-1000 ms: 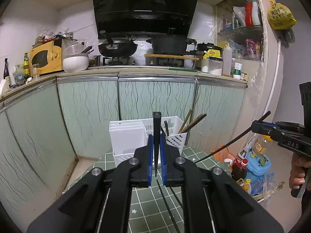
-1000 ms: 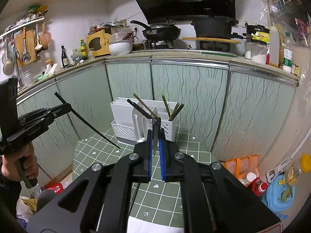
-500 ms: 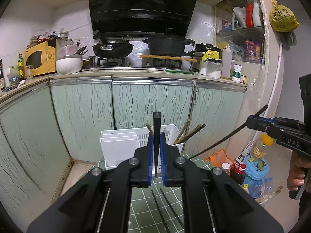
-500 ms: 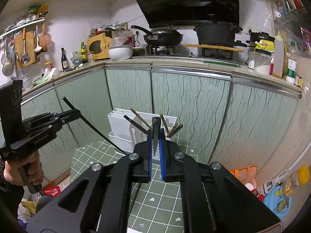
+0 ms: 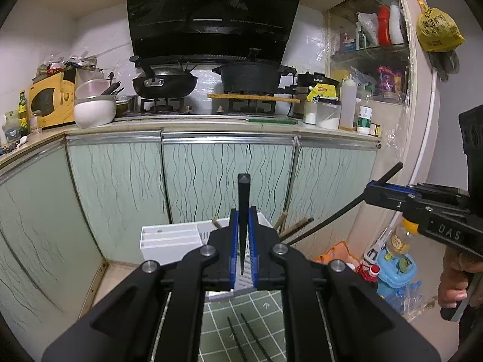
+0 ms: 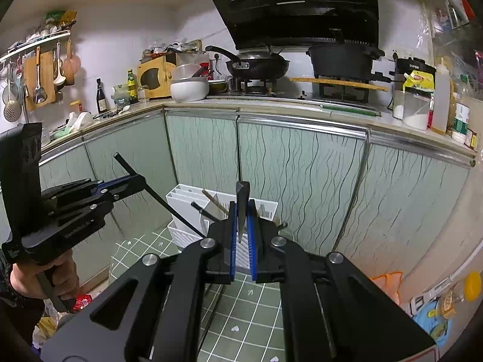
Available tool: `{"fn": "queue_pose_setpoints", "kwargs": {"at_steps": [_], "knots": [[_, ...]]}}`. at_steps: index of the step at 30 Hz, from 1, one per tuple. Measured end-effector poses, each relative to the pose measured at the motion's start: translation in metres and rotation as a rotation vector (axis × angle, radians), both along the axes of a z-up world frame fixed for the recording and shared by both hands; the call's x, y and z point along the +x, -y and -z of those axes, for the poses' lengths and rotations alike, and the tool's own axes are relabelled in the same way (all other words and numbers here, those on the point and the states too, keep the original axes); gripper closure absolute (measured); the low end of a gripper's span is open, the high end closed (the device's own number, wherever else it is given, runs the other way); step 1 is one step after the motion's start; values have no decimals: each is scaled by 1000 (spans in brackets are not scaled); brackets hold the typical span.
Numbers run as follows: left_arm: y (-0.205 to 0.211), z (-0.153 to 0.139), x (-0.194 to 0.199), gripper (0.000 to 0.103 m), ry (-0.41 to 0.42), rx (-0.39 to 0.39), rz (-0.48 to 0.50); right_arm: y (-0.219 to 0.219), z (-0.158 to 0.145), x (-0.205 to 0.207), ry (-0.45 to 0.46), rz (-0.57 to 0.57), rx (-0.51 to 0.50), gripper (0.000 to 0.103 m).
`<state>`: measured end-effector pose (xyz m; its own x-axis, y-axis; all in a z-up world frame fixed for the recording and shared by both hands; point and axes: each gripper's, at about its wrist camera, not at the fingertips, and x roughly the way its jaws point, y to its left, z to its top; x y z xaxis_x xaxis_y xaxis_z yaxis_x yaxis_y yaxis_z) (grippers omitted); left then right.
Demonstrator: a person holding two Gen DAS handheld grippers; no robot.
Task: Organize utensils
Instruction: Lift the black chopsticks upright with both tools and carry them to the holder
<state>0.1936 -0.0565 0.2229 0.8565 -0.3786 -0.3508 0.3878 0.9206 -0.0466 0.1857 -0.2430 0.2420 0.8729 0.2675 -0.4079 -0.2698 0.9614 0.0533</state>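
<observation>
Both tools are up in the air in front of the green cabinet doors, each clamped on one black chopstick. The left tool [image 5: 243, 250] has its blue pads pressed together on its black chopstick [image 5: 243, 208], which stands nearly upright between them; its lower end disappears between the pads. The right tool [image 6: 241, 238] grips its own chopstick [image 6: 242, 205] the same way, and in the left view that stick slants out from the tool toward the holder.

The white utensil holder [image 5: 169, 241] sits at the far edge of the green checked tabletop [image 5: 268, 304], just in front of the cabinets. The tool bodies cover much of it, so how its compartments are laid out is hard to tell. A few brown chopsticks [image 5: 294, 227] lean out of its right side; their lower ends are hidden. Two more black sticks [image 5: 247, 338] lie on the tabletop near the left tool, cut off by the bottom edge.

A hand [image 6: 42, 280] holds the left tool's grip, partly in shadow.
</observation>
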Motion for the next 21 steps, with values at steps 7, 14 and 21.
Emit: {"fn": "queue_pose_setpoints", "kwargs": {"at_steps": [7,14,21], "knots": [[9,-20,15,97,31,-12,3,0,-24,15,26,-3,10,97],[16,-37,31,97,52,-20,0,1,-41,35,33,8,-1,97],[20,-32,44,97,44,-15,-2,3,-34,50,9,15,-11,97]]}}
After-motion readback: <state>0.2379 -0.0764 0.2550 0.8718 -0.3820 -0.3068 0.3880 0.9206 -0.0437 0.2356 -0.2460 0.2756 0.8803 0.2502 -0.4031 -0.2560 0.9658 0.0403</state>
